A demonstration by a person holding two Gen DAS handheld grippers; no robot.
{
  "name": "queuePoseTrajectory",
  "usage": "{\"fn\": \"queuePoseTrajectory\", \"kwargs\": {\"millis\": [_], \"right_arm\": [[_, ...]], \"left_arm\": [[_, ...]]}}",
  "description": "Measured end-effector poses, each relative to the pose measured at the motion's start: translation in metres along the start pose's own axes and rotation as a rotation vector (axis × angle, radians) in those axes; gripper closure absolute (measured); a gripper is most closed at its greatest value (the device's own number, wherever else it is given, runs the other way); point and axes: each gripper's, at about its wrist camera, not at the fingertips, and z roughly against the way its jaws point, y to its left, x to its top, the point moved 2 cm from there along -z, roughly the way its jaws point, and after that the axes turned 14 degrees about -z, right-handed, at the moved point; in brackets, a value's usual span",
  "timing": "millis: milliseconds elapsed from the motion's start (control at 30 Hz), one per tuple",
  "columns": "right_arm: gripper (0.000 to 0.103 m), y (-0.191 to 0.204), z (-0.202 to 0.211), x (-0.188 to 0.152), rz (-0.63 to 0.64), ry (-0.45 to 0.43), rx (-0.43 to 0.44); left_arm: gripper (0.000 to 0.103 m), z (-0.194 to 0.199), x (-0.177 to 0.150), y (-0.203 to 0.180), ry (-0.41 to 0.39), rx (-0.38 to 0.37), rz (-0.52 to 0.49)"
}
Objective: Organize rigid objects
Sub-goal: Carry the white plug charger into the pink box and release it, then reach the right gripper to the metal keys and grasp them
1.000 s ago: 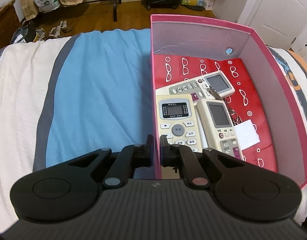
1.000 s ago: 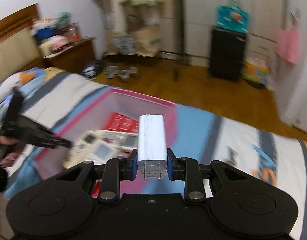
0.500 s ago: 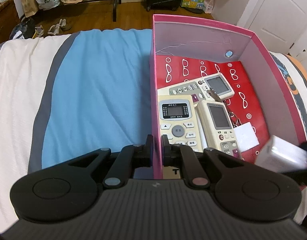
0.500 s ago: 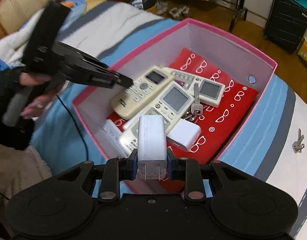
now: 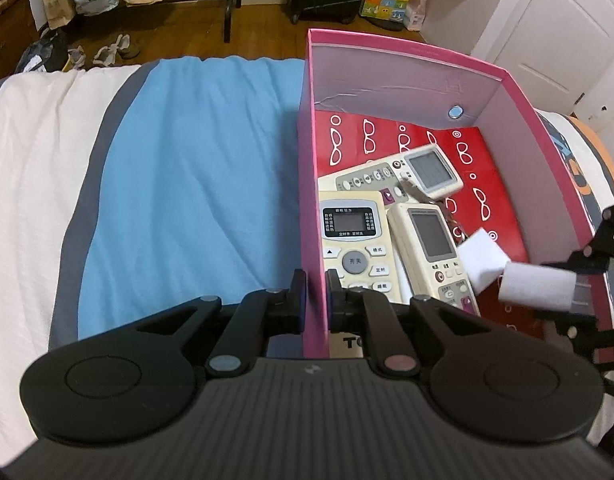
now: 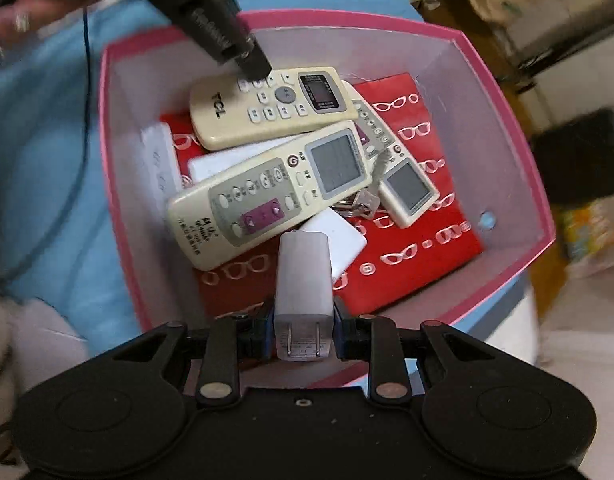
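The left gripper (image 5: 315, 294) is pinched on the near left wall of the pink box (image 5: 407, 46), one finger outside it and one inside. The right gripper (image 6: 303, 330) clamps a white plug charger (image 6: 305, 284) by its pronged end and holds it over the near part of the box, above the red lining. Inside the box lie three cream remotes (image 6: 267, 106), a bunch of keys (image 6: 365, 200) and a flat white block (image 6: 339, 242) just ahead of the charger.

Left hand-held gripper (image 5: 315, 292) nearly closed; right hand-held gripper (image 6: 303, 330) clamped.
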Motion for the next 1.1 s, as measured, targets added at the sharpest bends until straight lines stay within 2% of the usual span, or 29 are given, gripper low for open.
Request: {"fn": "queuePoseTrajectory", "kwargs": {"millis": [67,133,200,300,333,600,733,833,1000,1100], "right_arm": [[0.072,0.001,-0.001,0.0,0.004,-0.012,-0.018],[0.069,-0.001,0.002,-0.003,-0.012,-0.026,0.0],[0.069,-0.01,0.01,-0.007,-0.065,-0.033,0.075],[0.058,-0.032,0.025,-0.012,-0.209,-0.055,0.267],[0.058,-0.04,0.029,-0.014,-0.257,-0.066,0.31],[0.053,-0.096,0.055,-0.044,-0.567,-0.248,0.461],[0.05,-0.139,0.057,-0.069,-0.739,-0.329,0.443],[0.051,-0.166,0.051,-0.089,-0.825,-0.366,0.379],[0.051,-0.199,0.027,-0.111,-0.899,-0.37,0.268],[0.051,-0.213,0.001,-0.119,-0.929,-0.349,0.202]], "left_arm": [[0.093,0.0,-0.001,0.001,0.001,-0.003,0.005],[0.093,0.001,-0.001,0.001,0.0,-0.007,0.007],[0.093,0.001,-0.001,0.001,0.0,-0.009,0.01],[0.092,0.001,-0.001,0.002,-0.001,-0.005,0.013],[0.092,0.001,-0.001,0.003,0.0,-0.007,0.014],[0.092,0.001,0.0,0.003,0.006,-0.009,0.027],[0.092,0.001,0.0,0.003,0.008,-0.012,0.035],[0.093,0.001,-0.001,0.004,-0.005,-0.023,0.046],[0.093,0.0,0.0,0.008,0.003,-0.043,0.068],[0.093,0.001,0.002,0.005,0.019,-0.036,0.045]]}}
